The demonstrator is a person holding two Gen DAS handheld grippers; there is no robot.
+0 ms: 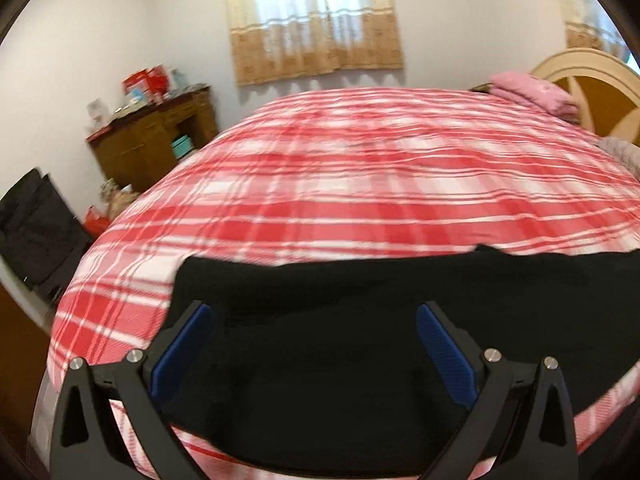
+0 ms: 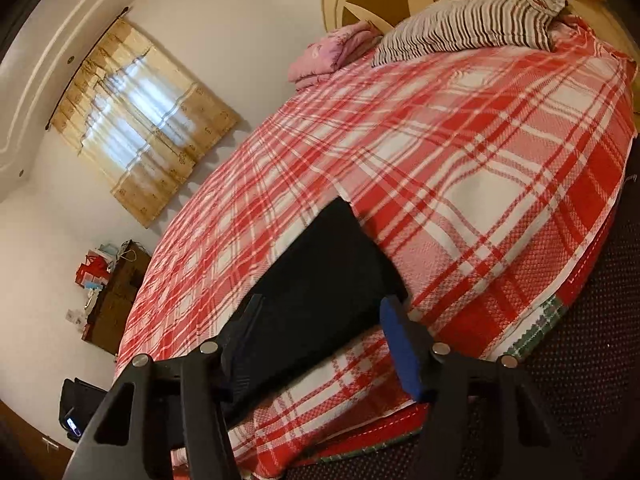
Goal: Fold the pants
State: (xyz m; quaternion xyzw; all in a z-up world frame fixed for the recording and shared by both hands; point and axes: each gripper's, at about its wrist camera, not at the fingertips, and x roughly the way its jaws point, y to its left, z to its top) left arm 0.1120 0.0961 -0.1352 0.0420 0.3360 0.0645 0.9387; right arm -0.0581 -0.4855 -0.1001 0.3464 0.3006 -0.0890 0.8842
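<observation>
Black pants (image 1: 360,340) lie flat near the edge of the red plaid bedspread (image 1: 360,184). Your left gripper (image 1: 312,312) hovers over them, jaws wide, nothing held — your right gripper (image 2: 320,304) likewise, partly spread above the pants' end, pads clear of cloth.

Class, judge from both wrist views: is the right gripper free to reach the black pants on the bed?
Probably yes. The right gripper is open just above the pants, with nothing between them on the plaid bedspread.
</observation>
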